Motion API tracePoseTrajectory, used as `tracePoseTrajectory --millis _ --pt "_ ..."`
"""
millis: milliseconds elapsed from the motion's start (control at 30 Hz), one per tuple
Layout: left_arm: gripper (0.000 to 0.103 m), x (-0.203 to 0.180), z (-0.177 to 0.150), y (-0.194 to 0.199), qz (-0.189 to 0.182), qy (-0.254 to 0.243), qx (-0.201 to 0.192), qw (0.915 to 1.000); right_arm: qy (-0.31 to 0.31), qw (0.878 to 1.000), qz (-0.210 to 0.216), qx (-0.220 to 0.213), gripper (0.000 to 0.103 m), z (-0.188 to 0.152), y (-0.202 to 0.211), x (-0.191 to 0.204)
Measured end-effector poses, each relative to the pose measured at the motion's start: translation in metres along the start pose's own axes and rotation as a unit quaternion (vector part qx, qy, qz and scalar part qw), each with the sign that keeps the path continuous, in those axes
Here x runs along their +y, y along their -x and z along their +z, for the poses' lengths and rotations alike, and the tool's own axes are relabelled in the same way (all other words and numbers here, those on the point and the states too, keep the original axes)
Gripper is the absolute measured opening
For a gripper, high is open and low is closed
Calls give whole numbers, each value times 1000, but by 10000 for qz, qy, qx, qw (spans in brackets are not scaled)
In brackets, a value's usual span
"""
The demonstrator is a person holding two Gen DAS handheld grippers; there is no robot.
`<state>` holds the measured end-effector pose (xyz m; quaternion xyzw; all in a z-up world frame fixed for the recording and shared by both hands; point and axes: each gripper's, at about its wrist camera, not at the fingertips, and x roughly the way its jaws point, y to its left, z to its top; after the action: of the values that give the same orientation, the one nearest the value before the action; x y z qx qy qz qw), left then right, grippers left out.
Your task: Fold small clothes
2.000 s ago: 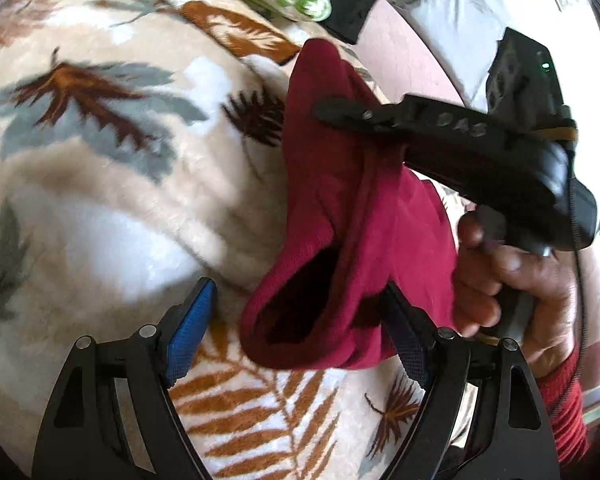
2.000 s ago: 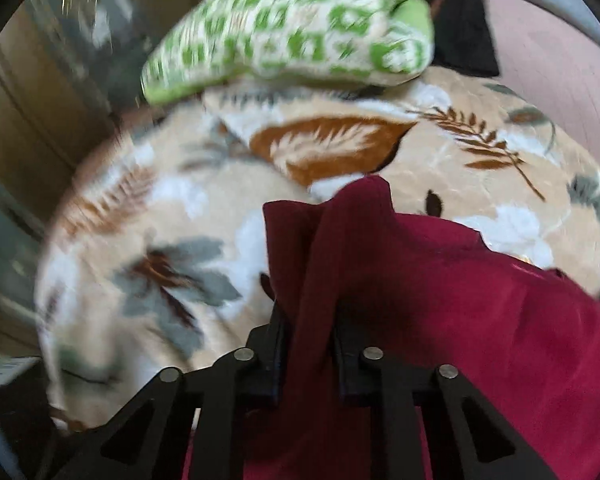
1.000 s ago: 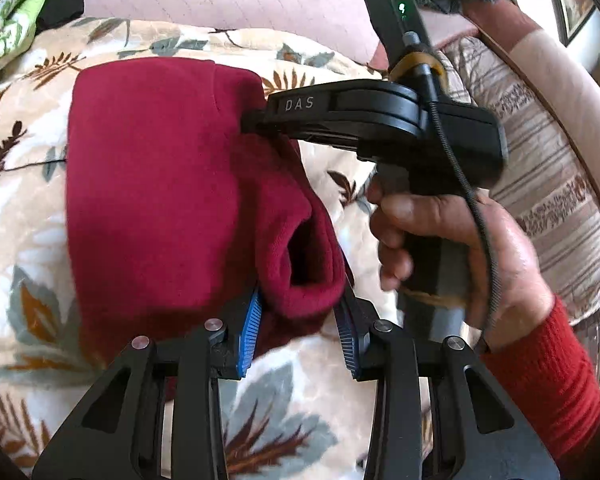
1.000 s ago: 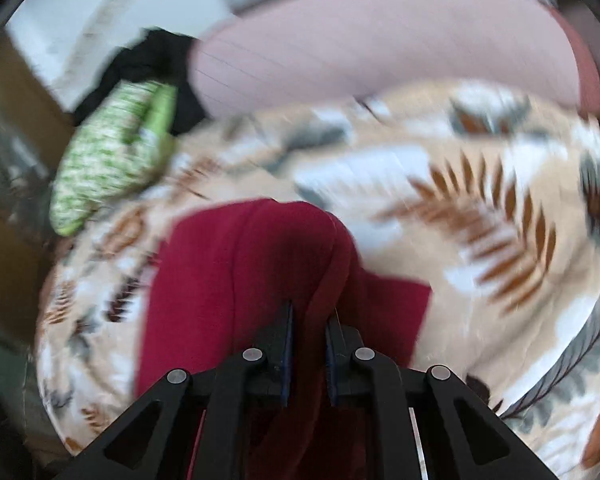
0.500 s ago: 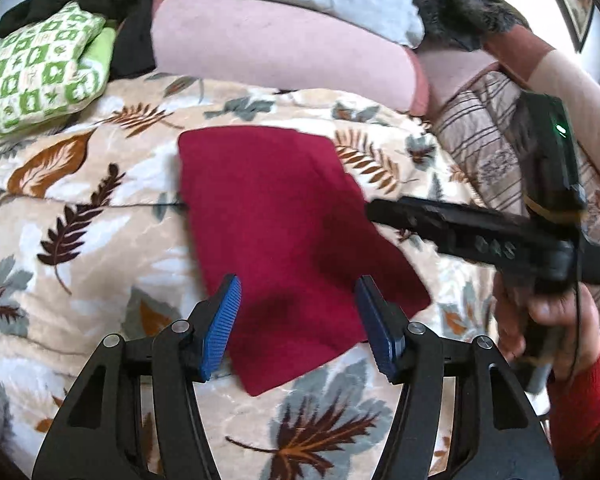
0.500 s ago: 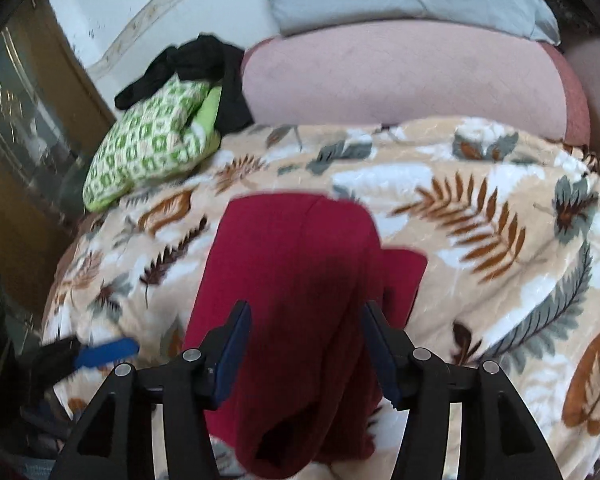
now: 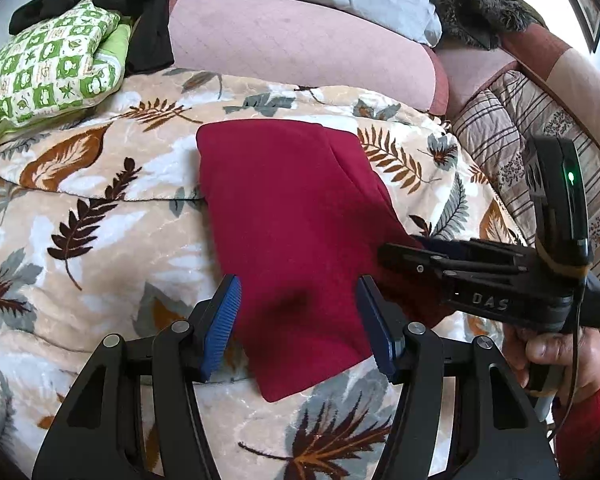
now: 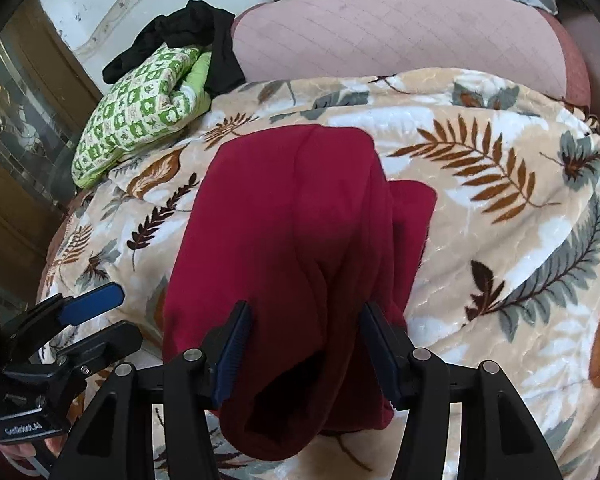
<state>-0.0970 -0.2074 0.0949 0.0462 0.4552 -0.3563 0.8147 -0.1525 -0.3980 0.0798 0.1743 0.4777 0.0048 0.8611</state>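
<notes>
Red garment (image 7: 292,216) lying folded on leaf blanket (image 7: 100,208); left gripper (image 7: 298,320) and right gripper (image 8: 304,350) hovering wide open above its near edge, gripping nothing.

Bright, soft daylight and both of your views are sharp.

Light pours in from your upper right in the left wrist view, washing out the wall there. Your left gripper (image 7: 298,322) drops a dark blotch of shadow on the red garment (image 7: 292,216). The leaf blanket (image 8: 500,216) shows pale sheen on its white patches. Fisheye bending curves everything near the rims, and black vignette cuts the corners.
</notes>
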Motion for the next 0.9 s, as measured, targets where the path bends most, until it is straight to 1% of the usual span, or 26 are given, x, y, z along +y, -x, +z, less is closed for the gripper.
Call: tracePoseTrajectory --millis 33,100,200,300,367,500,567,633,667,700,833,900 --pt "59 1 0 -1 -6 29 23 10000 48 10000 -39 2 31 -2 -1 1" --pt "59 4 0 -3 -35 81 68 9999 107 9999 -90 -95 22 -6 4 1" --pt "59 13 0 -6 -106 239 68 9996 48 9998 -97 -191 20 -15 13 -6" --pt "59 25 1 -15 -312 625 178 9974 -54 9994 -323 151 20 -31 -10 -17" --pt "59 35 2 -21 -424 917 212 9947 -102 9995 -255 141 20 -36 -12 -22" --pt "59 40 5 -26 -456 1087 183 9929 -223 9997 -33 62 20 -31 1 -26" --pt "59 39 7 -29 -468 1106 160 9926 -270 9996 37 -59 21 -28 9 -24" --pt "59 38 8 -33 -473 1131 193 9923 -324 9992 46 -230 32 -25 15 -21" --pt "59 37 9 -35 -469 1137 218 9922 -356 9987 -1 -353 46 -22 18 -21" --pt "59 36 9 -37 -458 1132 240 9922 -395 9980 -33 -485 51 -20 21 -20" --pt "59 30 10 -38 -380 1049 234 9935 -464 9979 57 -450 51 -11 21 -19" --pt "59 29 10 -38 -335 1015 224 9940 -378 9983 -1 -435 51 -8 19 -16"
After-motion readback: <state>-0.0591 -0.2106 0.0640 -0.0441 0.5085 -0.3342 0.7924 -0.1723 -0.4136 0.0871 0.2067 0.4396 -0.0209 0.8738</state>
